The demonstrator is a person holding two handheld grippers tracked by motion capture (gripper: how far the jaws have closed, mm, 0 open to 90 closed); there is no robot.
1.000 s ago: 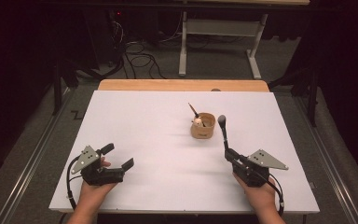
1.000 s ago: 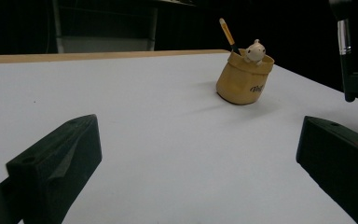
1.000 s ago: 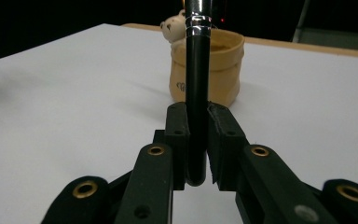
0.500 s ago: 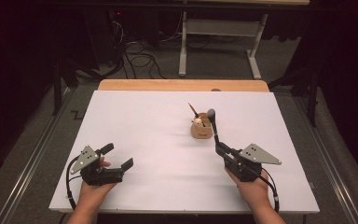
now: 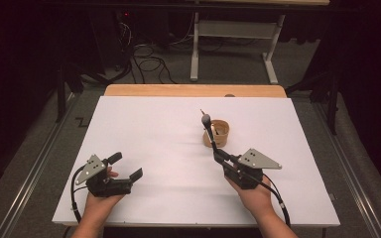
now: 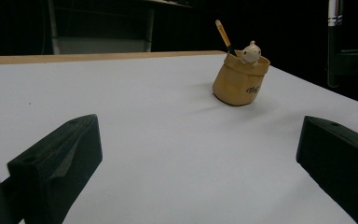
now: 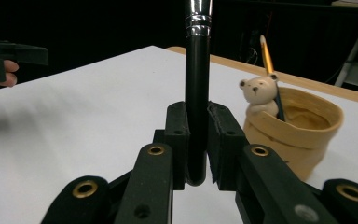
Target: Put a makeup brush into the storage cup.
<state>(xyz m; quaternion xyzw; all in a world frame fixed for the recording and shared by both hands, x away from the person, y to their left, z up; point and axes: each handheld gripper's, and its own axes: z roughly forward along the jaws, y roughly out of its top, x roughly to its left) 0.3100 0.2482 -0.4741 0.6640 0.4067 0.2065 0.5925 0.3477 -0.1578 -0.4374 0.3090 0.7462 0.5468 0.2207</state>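
A tan holder cup with a small bear figure on its rim stands right of the table's middle, with a pencil leaning in it. My right gripper is shut on a black brush with a silver ferrule. The brush stands upright, its head just above the cup's near left rim. The right gripper view shows the handle clamped between the pads, the cup just behind to the right. My left gripper rests open at the front left. The cup lies well beyond its jaws.
The white tabletop has a bare wooden strip along its far edge. Behind the table are a white frame and cables on the floor. A metal rail runs along the left side.
My right gripper has carried the brush left and slightly up, from right of the cup to just in front of it. The left gripper has stayed in place.
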